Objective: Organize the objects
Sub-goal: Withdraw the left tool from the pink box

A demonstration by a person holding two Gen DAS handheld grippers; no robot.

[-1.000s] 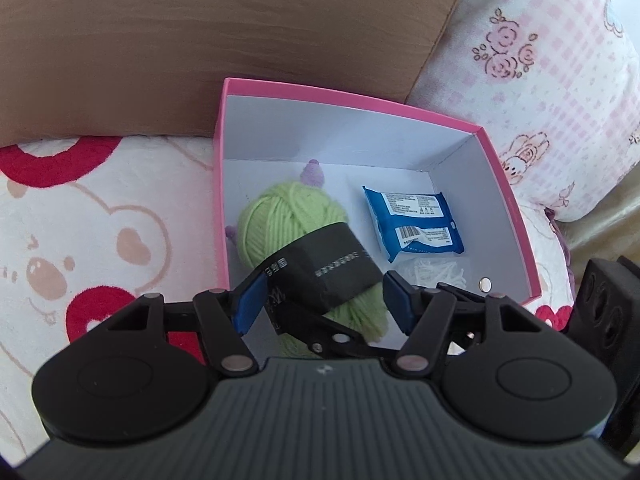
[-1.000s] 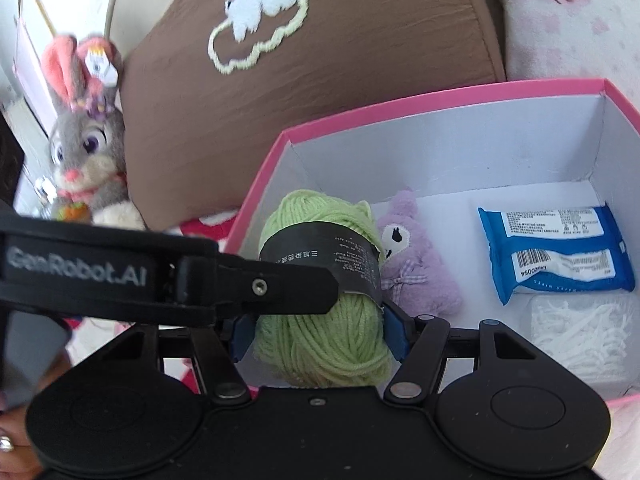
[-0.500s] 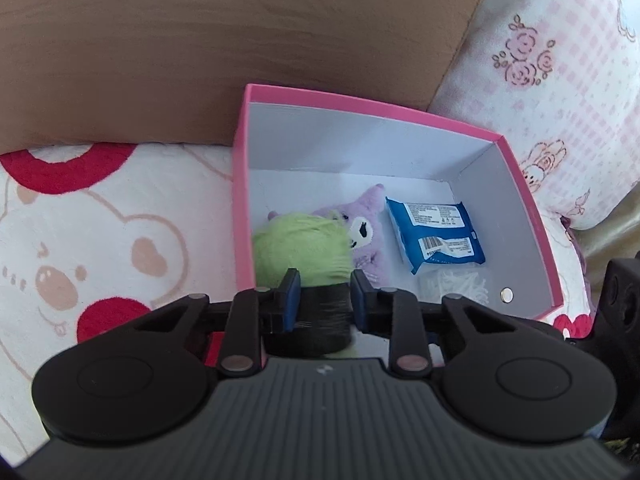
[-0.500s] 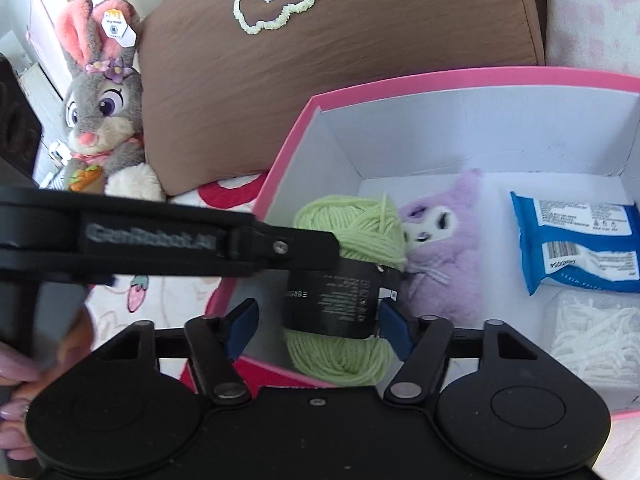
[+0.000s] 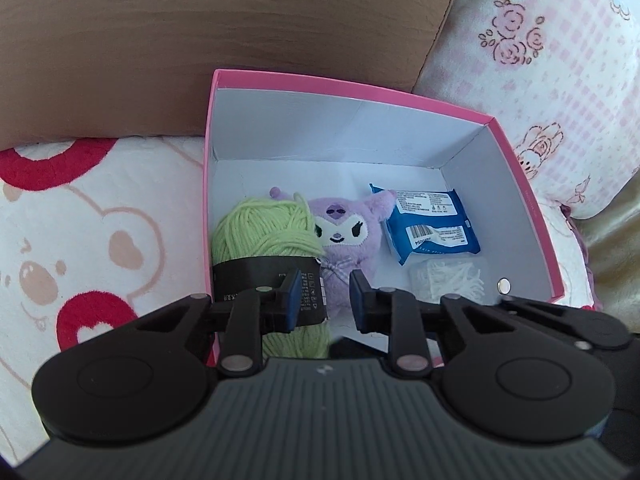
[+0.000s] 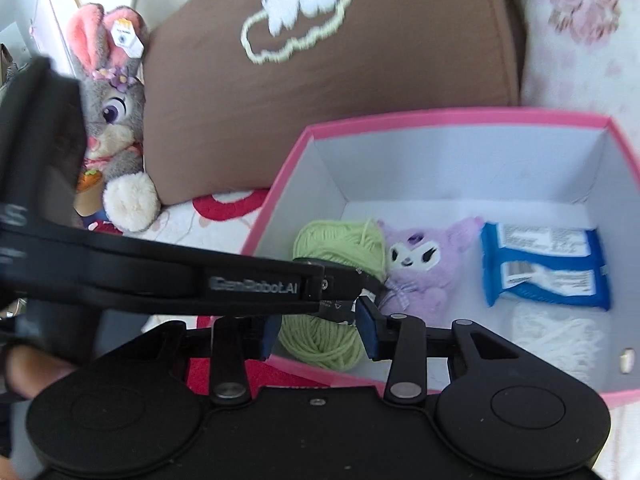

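Two risks were judged in the left wrist view: the green yarn ball point(image 5: 264, 236), at 7 o'clock in the pink box point(image 5: 352, 92) against the purple plush point(image 5: 344, 240), could be snagged and dragged out by the clenched, seemingly empty left gripper point(image 5: 326, 300). In the right wrist view, the right gripper point(image 6: 318, 334) was closing with the green yarn ball pressed between its pads, so strands could be pulled loose. The contact was partly hidden at 9 o'clock by the left gripper's finger.
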